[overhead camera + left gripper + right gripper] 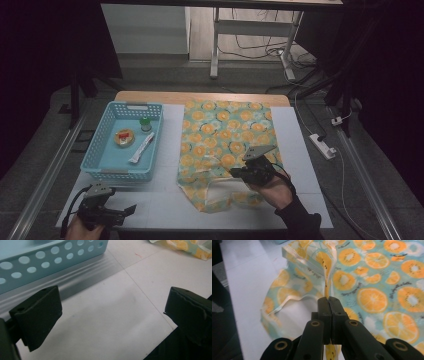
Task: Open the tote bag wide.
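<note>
The orange-print cloth bag (225, 150) lies flat on the white table (300, 150), and its near edge is pinched into a raised fold that runs straight up out of the right gripper (328, 299), whose jaws are clamped tight on the fabric. Just to the left of those jaws the bag's pale handle strap (284, 303) loops loosely on the table, and beyond them the printed panel spreads away flat. To do this well, I'd say the lift should go slowly and evenly, so the cloth peels off the table without dragging the whole bag along, and the grip should stay firm since only a thin ridge is caught. The left gripper (112, 312) sits well off to the side, jaws wide apart over bare table with nothing between them, close to the blue basket (102, 150); it looks free to pin the bag's far layer if it starts to slide.
</note>
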{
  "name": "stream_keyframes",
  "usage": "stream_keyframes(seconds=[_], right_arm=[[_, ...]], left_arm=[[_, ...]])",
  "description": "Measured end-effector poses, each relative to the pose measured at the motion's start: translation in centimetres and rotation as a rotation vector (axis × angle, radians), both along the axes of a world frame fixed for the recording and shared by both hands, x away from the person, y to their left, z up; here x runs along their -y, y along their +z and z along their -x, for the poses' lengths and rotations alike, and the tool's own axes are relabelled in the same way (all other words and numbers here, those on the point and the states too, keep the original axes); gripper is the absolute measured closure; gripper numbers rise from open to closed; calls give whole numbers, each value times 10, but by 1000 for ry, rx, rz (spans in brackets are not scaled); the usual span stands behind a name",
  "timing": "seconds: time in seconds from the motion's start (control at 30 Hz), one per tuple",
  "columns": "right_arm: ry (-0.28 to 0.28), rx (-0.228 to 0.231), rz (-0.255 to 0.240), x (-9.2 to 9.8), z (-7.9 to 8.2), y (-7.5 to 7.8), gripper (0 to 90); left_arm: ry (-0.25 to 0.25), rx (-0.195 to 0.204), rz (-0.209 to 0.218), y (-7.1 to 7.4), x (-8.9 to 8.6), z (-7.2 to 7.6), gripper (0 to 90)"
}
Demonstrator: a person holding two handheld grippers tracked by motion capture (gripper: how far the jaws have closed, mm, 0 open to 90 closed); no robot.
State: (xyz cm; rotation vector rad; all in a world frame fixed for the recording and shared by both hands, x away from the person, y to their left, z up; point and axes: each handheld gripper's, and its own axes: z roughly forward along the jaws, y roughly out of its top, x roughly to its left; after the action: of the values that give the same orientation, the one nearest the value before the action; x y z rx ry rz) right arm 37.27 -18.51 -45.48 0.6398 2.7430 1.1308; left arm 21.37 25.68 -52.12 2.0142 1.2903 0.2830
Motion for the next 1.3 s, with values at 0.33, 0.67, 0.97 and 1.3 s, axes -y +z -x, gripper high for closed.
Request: stream_keyframes(seconds=[0.33,0.67,0.97,1.3], right_arm=[[-67,26,-37,-2,-36,6,889],[-104,53,-32,-12,-67,10,890],[-139,62,-28,-19,-100,5,890],[-170,70,-2,-27,-128,-12,888]], left_arm=[[1,-1,0,0,0,0,9],[1,1,2,0,0,0,9],[1,-1,4,0,-1,0,10],[-2,-1,1,0,0,0,10]])
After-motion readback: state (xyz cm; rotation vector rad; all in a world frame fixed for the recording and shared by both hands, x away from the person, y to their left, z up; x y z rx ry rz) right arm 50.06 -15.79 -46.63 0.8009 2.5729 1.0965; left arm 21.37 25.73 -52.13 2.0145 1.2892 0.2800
